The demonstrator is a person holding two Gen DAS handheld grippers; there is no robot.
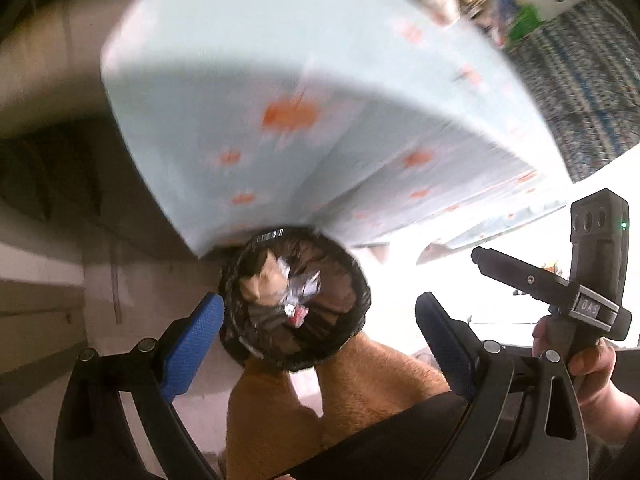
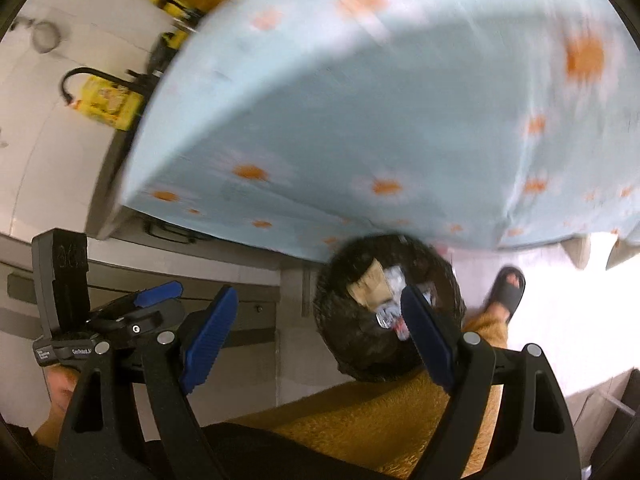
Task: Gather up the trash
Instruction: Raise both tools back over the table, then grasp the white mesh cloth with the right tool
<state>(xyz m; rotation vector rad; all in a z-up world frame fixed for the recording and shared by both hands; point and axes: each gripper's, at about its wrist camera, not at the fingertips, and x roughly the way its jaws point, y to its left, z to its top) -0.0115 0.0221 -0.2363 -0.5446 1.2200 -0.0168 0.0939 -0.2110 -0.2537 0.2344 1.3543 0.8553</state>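
Observation:
A round bin lined with a black bag (image 1: 294,300) stands on the floor under the table edge, and it also shows in the right wrist view (image 2: 360,328). Inside lie brown paper (image 1: 262,280) and crumpled silver wrappers (image 1: 302,288). My left gripper (image 1: 320,320) is open and empty, its blue pads either side of the bin as seen from above. My right gripper (image 2: 316,320) is open and empty above the bin's left side. The other gripper shows at the right edge of the left wrist view (image 1: 560,280).
A table with a light blue flowered cloth (image 1: 300,100) fills the upper part of both views. The person's orange-brown trousers (image 2: 360,420) and a black sandal (image 2: 508,288) are below. Yellow packages (image 2: 108,104) lie at the far left by the wall. A patterned rug (image 1: 580,80) lies at the right.

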